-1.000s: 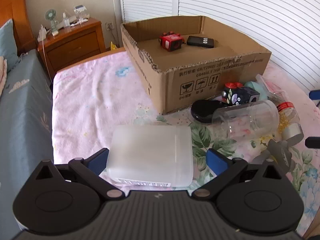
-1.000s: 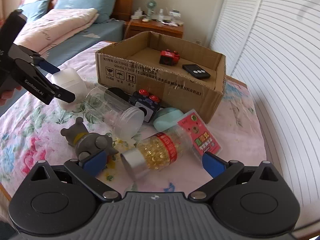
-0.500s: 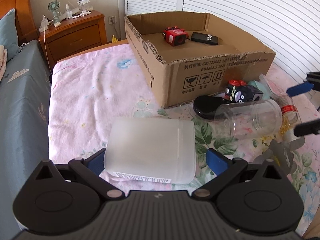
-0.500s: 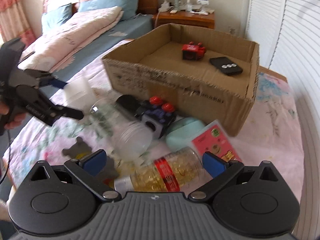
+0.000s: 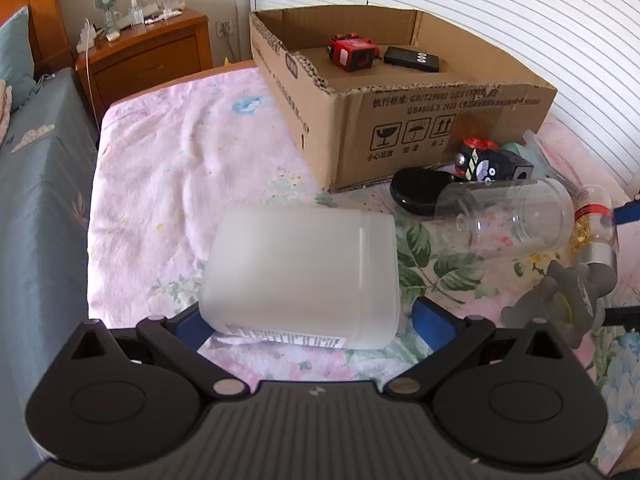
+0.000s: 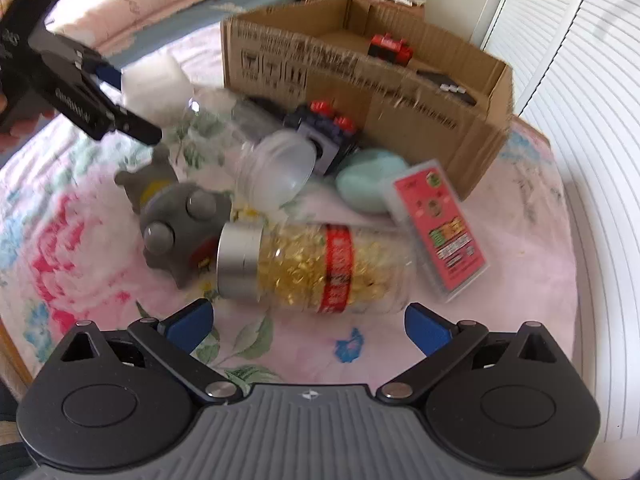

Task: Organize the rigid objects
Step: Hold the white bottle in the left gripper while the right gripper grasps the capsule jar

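Note:
My left gripper (image 5: 308,320) is shut on a frosted white plastic box (image 5: 300,276) and holds it above the flowered bedsheet. The box also shows in the right wrist view (image 6: 154,80). My right gripper (image 6: 308,320) is open and empty, just in front of a lying pill bottle (image 6: 316,268) with a silver cap and yellow capsules. An open cardboard box (image 5: 400,120) holds a red cube toy (image 5: 352,54) and a black remote (image 5: 412,58).
Beside the cardboard box lie a clear jar (image 5: 504,216), a black cube toy (image 5: 492,164), a black case (image 5: 416,196), a grey toy (image 6: 176,224), a mint case (image 6: 368,186) and a red card pack (image 6: 440,228). A nightstand (image 5: 148,60) stands behind.
My left gripper has lifted the white box a little and come closer to the cardboard box. My right gripper has moved down and forward toward the pill bottle.

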Demonstrator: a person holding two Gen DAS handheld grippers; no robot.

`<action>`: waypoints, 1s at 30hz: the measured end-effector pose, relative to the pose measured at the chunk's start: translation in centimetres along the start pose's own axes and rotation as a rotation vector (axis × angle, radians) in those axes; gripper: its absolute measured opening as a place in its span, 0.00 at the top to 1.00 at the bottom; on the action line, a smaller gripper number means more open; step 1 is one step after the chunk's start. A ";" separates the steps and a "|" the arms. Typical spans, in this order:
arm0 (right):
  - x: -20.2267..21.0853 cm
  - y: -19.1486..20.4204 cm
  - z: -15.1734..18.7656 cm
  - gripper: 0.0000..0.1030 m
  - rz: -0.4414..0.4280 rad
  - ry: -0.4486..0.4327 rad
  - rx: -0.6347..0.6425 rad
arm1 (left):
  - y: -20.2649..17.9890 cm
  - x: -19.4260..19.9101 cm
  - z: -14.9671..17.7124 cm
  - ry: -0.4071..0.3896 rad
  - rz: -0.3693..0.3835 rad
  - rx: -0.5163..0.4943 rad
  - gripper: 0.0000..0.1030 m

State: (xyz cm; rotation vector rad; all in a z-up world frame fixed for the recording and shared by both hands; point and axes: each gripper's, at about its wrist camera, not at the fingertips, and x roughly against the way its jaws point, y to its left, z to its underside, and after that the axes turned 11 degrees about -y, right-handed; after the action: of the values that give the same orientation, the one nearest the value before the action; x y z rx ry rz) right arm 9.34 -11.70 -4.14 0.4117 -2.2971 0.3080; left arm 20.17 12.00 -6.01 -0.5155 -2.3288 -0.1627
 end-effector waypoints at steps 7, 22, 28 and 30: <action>-0.1 -1.0 0.6 0.00 -0.036 -0.009 -0.069 | -0.2 -0.3 0.0 -0.009 -0.009 -0.017 0.01; -0.7 -0.9 0.0 0.00 -0.022 -0.026 -0.072 | -0.1 -0.9 -0.5 -0.025 -0.013 -0.019 0.00; -0.8 -1.0 -0.7 0.00 0.009 -0.036 -0.029 | -0.4 -0.7 -0.6 -0.037 -0.029 -0.060 0.01; -1.0 -1.2 -1.1 0.00 0.004 -0.037 -0.034 | -0.4 -0.6 -0.7 -0.042 -0.035 -0.076 0.01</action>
State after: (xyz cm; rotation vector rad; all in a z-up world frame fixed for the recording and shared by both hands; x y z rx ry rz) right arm 11.12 -12.21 -4.00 0.3985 -2.3367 0.2652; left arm 20.89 11.25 -5.89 -0.5199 -2.3813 -0.2600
